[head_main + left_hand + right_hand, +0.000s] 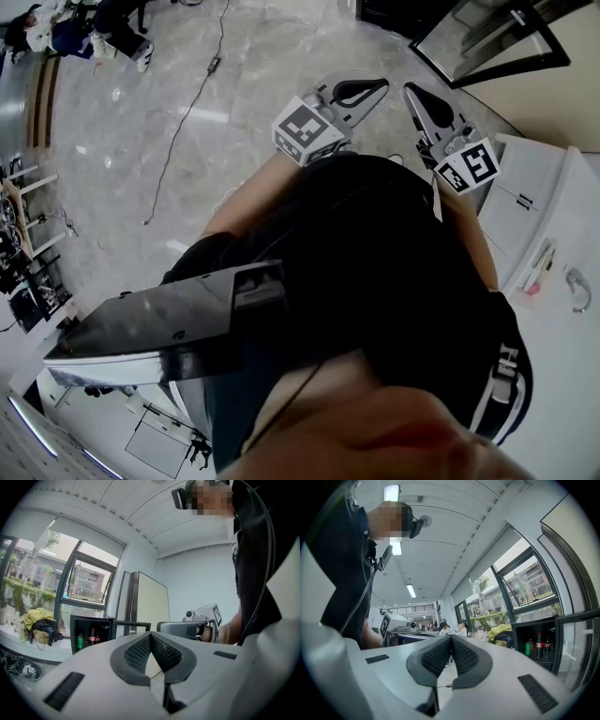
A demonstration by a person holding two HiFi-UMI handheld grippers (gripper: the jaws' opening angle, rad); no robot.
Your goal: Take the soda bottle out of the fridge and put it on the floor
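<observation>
Head view first: I'm looking straight down over a dark top, with both tongs held out level above the grey marble floor (187,112). The left gripper (370,89) and right gripper (417,98) sit side by side, near each other but apart, each marker cube facing up at me.

Over to the left gripper view: its two ribbed pads (140,652) meet at the tip, jaws fully closed, nothing caught between them. Past them on the left stands the small black fridge (75,620), with its inside on show. The soda bottle (92,636) stands upright inside with its red label, a green can (79,641) just beside it. The other tong shows across the frame, gripped in a hand (206,632).

Right gripper view now: same story, jaws pressed together at the tip, gripper (451,637) holding nothing. The fridge (534,626) is off to the right, well apart from the tips, and the soda bottle (539,645) is upright inside, between the can (528,648) and a second, shorter bottle (547,645).
</observation>
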